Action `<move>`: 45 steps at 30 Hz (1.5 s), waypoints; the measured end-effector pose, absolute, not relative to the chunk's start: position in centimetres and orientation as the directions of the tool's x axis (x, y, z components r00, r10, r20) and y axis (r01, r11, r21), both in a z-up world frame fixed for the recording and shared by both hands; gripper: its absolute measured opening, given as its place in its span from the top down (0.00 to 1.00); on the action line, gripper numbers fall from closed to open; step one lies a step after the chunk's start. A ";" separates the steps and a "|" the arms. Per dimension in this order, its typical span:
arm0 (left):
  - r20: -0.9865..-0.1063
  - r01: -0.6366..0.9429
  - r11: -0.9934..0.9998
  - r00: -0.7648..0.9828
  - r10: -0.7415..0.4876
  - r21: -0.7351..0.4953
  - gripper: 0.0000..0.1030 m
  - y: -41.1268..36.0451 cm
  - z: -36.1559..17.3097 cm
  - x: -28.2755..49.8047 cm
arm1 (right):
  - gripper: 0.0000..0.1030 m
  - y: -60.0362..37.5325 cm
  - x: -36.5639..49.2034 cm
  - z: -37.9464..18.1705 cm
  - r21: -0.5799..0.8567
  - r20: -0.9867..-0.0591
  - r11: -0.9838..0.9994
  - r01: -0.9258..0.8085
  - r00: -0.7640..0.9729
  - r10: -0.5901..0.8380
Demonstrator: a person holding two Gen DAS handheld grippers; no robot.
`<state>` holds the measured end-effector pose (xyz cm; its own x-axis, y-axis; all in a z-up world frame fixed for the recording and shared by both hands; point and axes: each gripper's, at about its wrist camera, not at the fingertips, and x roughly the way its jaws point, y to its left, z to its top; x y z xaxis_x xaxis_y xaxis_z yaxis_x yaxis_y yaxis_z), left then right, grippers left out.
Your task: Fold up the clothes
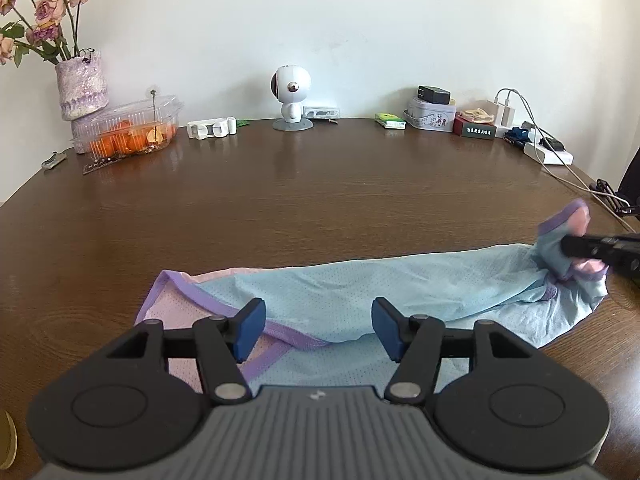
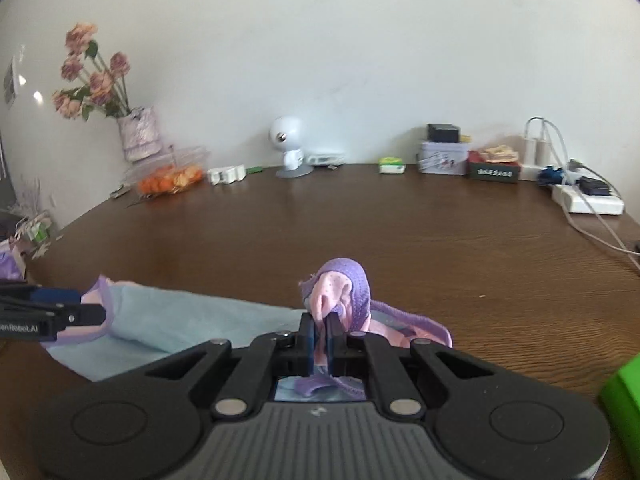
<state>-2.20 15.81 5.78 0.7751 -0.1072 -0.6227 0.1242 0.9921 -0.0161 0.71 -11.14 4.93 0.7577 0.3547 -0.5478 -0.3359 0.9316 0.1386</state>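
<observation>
- The left gripper (image 1: 318,330) is sitting nearest the left wrist camera, its blue pads (image 1: 251,328) standing wide apart with nothing pressed between them; they are hovering just over the near edge of the garment (image 1: 360,292).
- The garment, a pale blue mesh piece with a pink inner side and purple trim (image 1: 208,304), is lying stretched across the near part of the brown wooden table (image 1: 300,200), running from left to right in the left wrist view.
- The right gripper (image 2: 319,338) is clamping a bunched end of the garment (image 2: 340,292): its jaws are nearly together, and pink and purple cloth is sticking up from between them, lifted off the table.
- In the left wrist view that gripper is showing as a dark bar at the right edge, pinching the same raised end.
- In the right wrist view the left gripper is reaching in from the left edge, beside the garment's far end.
- Along the table's back edge, well apart from the garment, a vase of dried roses (image 1: 82,84), a clear box of oranges (image 1: 128,132), a white robot figurine (image 1: 290,96), a tin (image 1: 430,114) and a power strip (image 1: 548,154) are standing against the wall.
- A green object (image 2: 624,400) is showing at the right edge of the right wrist view; I cannot tell what it is.
</observation>
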 end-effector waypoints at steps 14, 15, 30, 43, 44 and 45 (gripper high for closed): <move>-0.637 0.025 0.996 0.767 -0.071 -0.081 0.40 17.9 4.7 -4.1 | 0.69 -14.4 -1.9 7.1 0.162 -0.439 0.924 -0.346 0.813 0.382; -0.638 0.025 0.996 0.767 -0.071 -0.080 0.40 17.9 4.7 -4.2 | 0.77 -15.6 -1.2 6.8 0.188 -0.460 0.937 -0.294 0.817 0.349; -0.666 -0.271 0.962 0.718 0.202 -0.001 0.38 19.8 3.4 -5.9 | 0.65 -10.7 3.6 10.3 -0.091 -0.519 0.819 -0.566 0.729 0.446; -0.700 -0.434 0.901 0.645 0.306 -0.007 0.25 22.4 3.3 -7.3 | 0.47 9.3 12.7 10.4 -0.036 -0.686 0.349 -0.936 0.277 0.673; -0.706 -0.437 0.899 0.643 0.299 -0.017 0.25 22.5 3.2 -7.4 | 0.47 10.4 12.9 9.9 -0.020 -0.700 0.323 -0.946 0.244 0.671; -0.709 -0.439 0.898 0.640 0.296 -0.022 0.25 22.6 3.0 -7.4 | 0.47 11.6 13.0 9.4 -0.004 -0.713 0.297 -0.955 0.211 0.669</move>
